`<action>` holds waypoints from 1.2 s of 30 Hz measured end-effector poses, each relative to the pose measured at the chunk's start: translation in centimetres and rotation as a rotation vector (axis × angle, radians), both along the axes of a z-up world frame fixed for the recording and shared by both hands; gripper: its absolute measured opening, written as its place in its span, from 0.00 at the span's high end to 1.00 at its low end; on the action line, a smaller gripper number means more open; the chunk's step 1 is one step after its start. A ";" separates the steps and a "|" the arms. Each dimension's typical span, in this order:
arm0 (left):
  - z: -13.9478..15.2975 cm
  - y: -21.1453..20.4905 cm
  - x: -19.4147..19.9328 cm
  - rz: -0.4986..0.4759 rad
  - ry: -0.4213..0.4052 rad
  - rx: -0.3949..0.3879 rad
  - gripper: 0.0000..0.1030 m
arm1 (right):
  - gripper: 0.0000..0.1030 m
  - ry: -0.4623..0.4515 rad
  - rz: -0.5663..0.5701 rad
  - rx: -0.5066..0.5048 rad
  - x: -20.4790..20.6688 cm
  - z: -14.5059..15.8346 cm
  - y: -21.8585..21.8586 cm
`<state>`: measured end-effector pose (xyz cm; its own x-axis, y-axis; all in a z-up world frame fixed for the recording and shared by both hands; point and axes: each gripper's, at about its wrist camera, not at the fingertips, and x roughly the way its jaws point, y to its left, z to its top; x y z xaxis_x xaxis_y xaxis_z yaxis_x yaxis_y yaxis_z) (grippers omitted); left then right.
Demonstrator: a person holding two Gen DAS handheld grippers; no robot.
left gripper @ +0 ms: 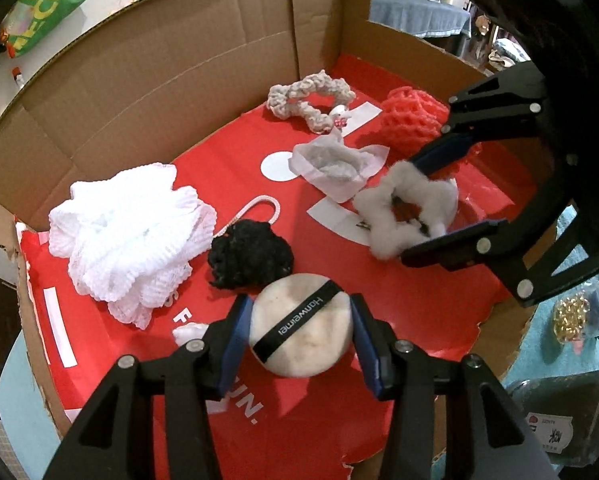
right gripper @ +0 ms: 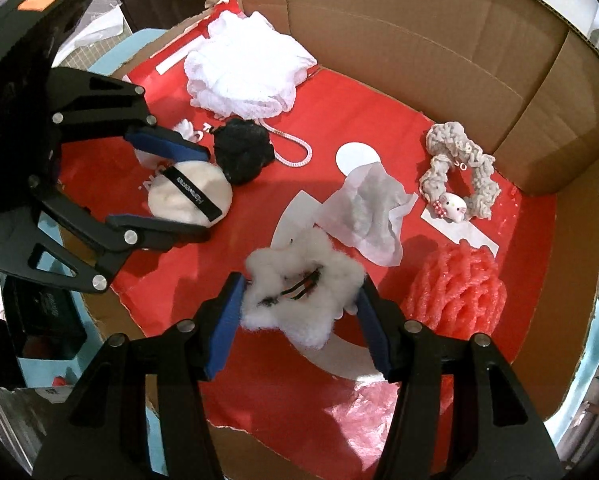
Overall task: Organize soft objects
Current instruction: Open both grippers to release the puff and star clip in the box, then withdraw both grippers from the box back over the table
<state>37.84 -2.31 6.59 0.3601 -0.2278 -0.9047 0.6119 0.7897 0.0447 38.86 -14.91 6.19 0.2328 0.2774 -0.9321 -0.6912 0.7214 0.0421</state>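
L gripper (left gripper: 299, 332) over red box floor (left gripper: 379, 300), jaws pinching puff (left gripper: 299, 326) on both sides; puff lies just in front of black scrunchie (left gripper: 251, 254). R gripper (right gripper: 301, 312) jaws pinching white fluffy clip (right gripper: 299, 292), beside tissue (right gripper: 363, 216) & red net (right gripper: 455, 296).

Both views are bright and evenly lit from above, and the colours are strong. The red sheet (left gripper: 399, 312) is shiny and gives pale glare near the lower edge in the right wrist view. Shadows under the soft things are short and soft. The fisheye bends the cardboard walls (left gripper: 159, 80) strongly, the corners go black, and the far background is a little unsharp.
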 end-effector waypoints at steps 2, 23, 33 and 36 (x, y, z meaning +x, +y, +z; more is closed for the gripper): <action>-0.3 -0.3 0.1 0.001 0.000 -0.002 0.48 | 0.46 -0.002 0.001 -0.007 -0.1 -0.1 0.4; 11.7 2.4 -12.1 0.145 -0.305 -0.206 0.07 | 0.25 -0.258 -0.163 0.110 -8.9 10.2 -2.5; 15.7 2.9 -22.8 0.237 -0.505 -0.340 0.00 | 0.12 -0.491 -0.261 0.238 -20.7 17.1 -5.3; 15.8 2.9 -25.4 0.257 -0.554 -0.376 0.00 | 0.11 -0.577 -0.285 0.262 -24.7 17.9 -5.8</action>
<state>12.40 0.62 22.44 0.8282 -0.3340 -0.4501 0.3702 0.9289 -0.0082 14.18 -20.71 24.07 0.7684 0.3310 -0.5477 -0.4407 0.8943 -0.0777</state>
